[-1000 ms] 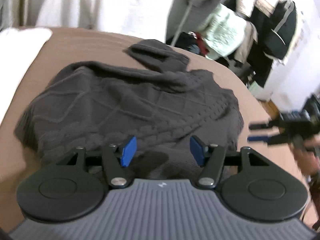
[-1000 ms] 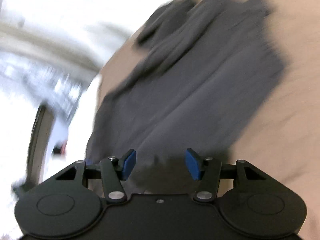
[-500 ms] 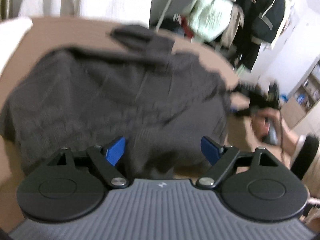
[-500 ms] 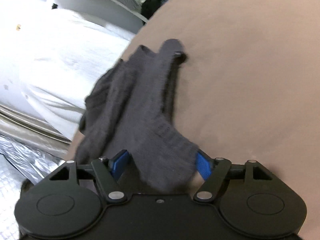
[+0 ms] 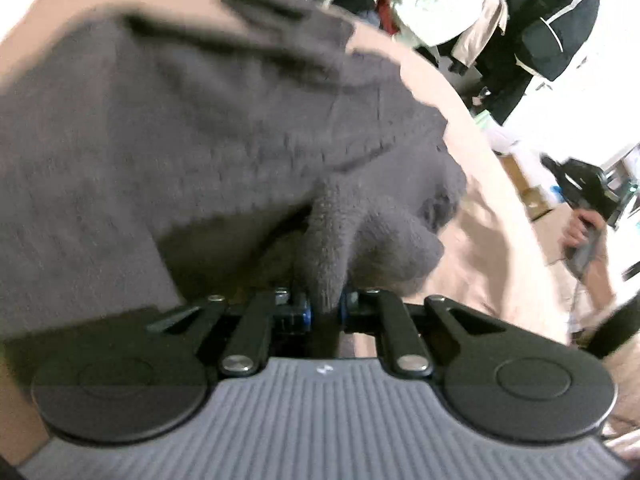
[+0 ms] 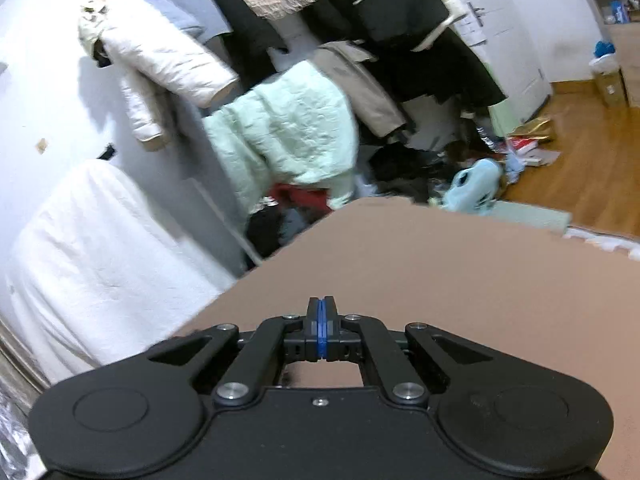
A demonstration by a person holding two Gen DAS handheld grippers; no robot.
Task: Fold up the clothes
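Sweater (image 5: 192, 128), a dark grey cable-knit with a fuzzy, nubbly surface, lies spread across the tan bed cover (image 5: 476, 240) and fills the left wrist view from 9 o'clock to 2 o'clock. Its near edge is bunched into a thick rounded fold that rises toward 6 o'clock. The left gripper (image 5: 323, 307) tilts steeply down at the bed, and its jaws are closing with that fold pinched between the 2 blue pads, the knit bulging out on both sides of the black fingers. One sleeve or collar piece lies blurred at 12 o'clock.

At 3 o'clock in the same view, off the bed's edge, a bare hand (image 5: 580, 228) grips the handle of the other black tool.

The right gripper (image 6: 322, 330) points shallowly downward over bare cover, clenched on nothing: its 2 blue pads meet flat in a thin vertical seam. No part of the sweater shows in its view. Beyond the smooth matte cover, at 12 o'clock, hang a pale mint quilted jacket (image 6: 288, 136), a cream puffer coat (image 6: 160, 68) and dark coats (image 6: 400, 16). A white crinkled cloth (image 6: 92, 248) sits at 9 o'clock, and glossy wooden floor (image 6: 576, 152) at 2 o'clock.
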